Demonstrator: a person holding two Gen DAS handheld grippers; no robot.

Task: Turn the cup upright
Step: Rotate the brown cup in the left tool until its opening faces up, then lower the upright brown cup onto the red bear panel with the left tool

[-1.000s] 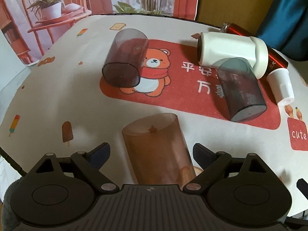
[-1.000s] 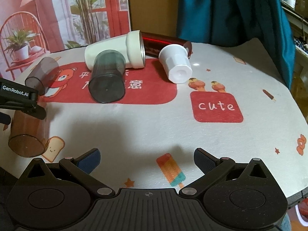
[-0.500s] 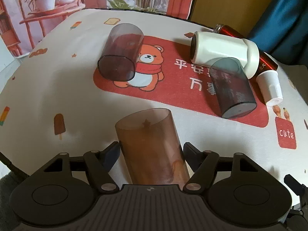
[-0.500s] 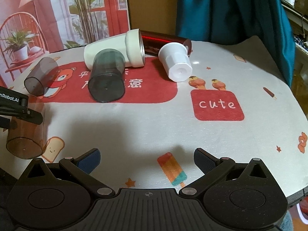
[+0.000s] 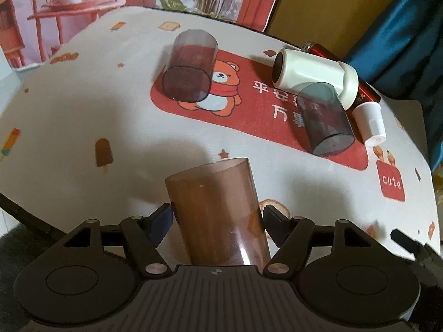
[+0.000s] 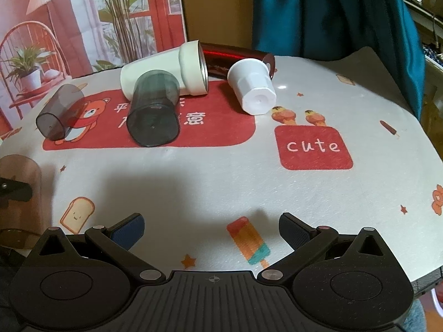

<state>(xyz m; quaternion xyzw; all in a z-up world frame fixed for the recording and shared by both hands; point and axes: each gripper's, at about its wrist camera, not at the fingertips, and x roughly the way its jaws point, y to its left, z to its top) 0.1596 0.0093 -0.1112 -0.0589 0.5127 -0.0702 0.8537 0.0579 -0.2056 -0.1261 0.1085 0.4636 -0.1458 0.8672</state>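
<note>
A translucent brown cup (image 5: 218, 210) sits between the fingers of my left gripper (image 5: 217, 217), which is shut on its sides; its open mouth points away from me. The same cup (image 6: 19, 193) shows at the far left of the right wrist view, tilted well up off the tablecloth, with the left gripper's finger across it. My right gripper (image 6: 211, 225) is open and empty above the near part of the table.
Other cups lie on their sides on the tablecloth (image 6: 221, 182): a smoky brown one (image 5: 191, 69), a dark grey one (image 5: 324, 119), a white mug (image 5: 313, 74), a small white cup (image 6: 252, 85) and a red bottle (image 6: 235, 55). A teal curtain (image 6: 332, 13) hangs behind.
My left gripper closed on the brown cup and lifted it, tilting its mouth upward. The right gripper stayed still.
</note>
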